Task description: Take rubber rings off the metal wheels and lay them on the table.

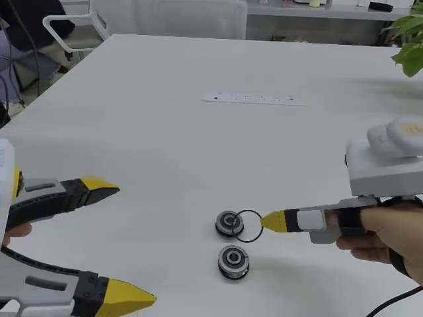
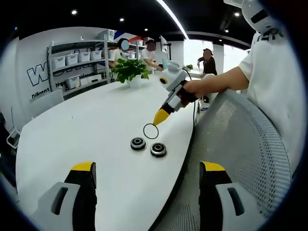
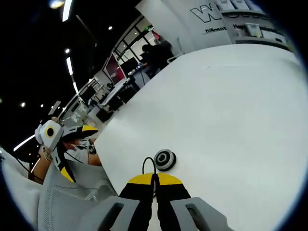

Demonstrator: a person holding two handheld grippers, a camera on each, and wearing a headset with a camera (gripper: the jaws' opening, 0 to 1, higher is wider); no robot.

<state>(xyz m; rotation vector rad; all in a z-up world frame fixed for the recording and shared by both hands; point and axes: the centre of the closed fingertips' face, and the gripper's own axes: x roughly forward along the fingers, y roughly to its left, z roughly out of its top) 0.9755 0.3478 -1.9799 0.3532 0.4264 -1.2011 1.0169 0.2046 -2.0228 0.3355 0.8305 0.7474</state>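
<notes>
The right gripper (image 1: 266, 221), the nearer one, has its fingers clenched on the rubber ring (image 1: 248, 211), which juts toward nine o'clock beside the far metal wheel (image 1: 228, 224) over the worktop (image 1: 198, 145), while the left gripper (image 1: 115, 241) gapes released.

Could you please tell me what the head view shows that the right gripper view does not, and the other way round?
Head view, beyond the right gripper view: the far wheel and near wheel together, a socket strip set in the table, and plant leaves.

Right gripper view, beyond the head view: people standing in the background and wall lettering.

Shared: the white table, the rubber ring pinched in the shut right gripper, one of the wheels beside it, and the open left gripper.
</notes>
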